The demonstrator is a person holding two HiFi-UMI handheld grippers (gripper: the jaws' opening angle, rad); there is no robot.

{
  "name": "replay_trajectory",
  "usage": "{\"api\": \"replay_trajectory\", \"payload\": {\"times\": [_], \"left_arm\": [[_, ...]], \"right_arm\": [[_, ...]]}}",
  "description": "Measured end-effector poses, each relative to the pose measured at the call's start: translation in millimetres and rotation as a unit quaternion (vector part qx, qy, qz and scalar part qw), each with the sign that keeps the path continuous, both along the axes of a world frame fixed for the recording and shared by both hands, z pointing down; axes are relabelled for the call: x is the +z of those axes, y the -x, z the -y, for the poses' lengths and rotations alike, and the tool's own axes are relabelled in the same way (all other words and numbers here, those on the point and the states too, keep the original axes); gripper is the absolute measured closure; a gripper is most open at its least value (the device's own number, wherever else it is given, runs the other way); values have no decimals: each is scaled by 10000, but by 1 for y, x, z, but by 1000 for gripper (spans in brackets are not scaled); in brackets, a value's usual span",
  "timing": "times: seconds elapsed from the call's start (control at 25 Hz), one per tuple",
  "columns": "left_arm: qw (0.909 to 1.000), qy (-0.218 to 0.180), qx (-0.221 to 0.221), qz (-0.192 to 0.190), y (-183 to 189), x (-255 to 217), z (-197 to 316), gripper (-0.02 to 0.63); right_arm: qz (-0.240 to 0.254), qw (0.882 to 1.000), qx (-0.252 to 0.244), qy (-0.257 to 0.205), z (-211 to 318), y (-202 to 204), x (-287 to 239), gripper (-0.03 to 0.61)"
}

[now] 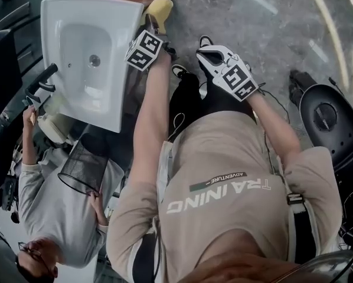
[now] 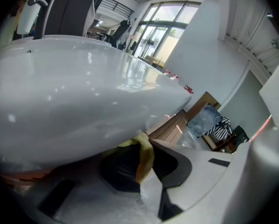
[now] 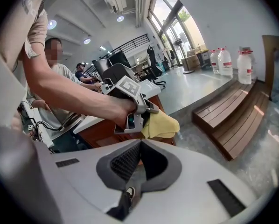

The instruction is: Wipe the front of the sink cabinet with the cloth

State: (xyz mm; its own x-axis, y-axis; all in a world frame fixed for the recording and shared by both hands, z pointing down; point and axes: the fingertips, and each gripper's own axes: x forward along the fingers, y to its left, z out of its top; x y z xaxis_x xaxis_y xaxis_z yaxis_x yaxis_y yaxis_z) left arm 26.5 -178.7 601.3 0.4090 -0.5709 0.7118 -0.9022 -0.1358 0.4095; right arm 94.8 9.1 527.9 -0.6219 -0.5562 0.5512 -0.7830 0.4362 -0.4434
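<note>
The white sink (image 1: 82, 52) sits on a red-brown cabinet (image 3: 100, 136). My left gripper (image 1: 154, 19) is shut on a yellow cloth (image 1: 160, 6) and holds it at the cabinet's front, just under the basin rim. In the left gripper view the cloth (image 2: 145, 154) is pinched between the jaws of my left gripper (image 2: 142, 148), under the basin (image 2: 74, 97). The right gripper view shows the left gripper (image 3: 138, 113) with the cloth (image 3: 160, 125) bunched beyond it. My right gripper (image 1: 207, 47) hangs to the right, away from the cabinet. In its own view my right gripper (image 3: 139, 146) is shut with nothing in it.
A second person in a grey shirt (image 1: 52, 205) stands at the left beside a black mesh bin (image 1: 82, 165). A round black device (image 1: 329, 118) lies on the floor at the right. Wooden boards (image 3: 233, 118) and water bottles (image 3: 223, 60) are on the stone floor.
</note>
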Motion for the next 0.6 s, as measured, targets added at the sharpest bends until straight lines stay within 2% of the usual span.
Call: {"api": "replay_trajectory", "payload": {"times": [0.36, 0.6], "left_arm": [[9998, -148, -23, -116, -14, 1, 13, 571], [9990, -322, 252, -184, -34, -3, 20, 571]], "right_arm": [[-63, 10000, 0, 56, -1, -4, 4, 566], [-113, 9998, 48, 130, -10, -12, 7, 566]]}}
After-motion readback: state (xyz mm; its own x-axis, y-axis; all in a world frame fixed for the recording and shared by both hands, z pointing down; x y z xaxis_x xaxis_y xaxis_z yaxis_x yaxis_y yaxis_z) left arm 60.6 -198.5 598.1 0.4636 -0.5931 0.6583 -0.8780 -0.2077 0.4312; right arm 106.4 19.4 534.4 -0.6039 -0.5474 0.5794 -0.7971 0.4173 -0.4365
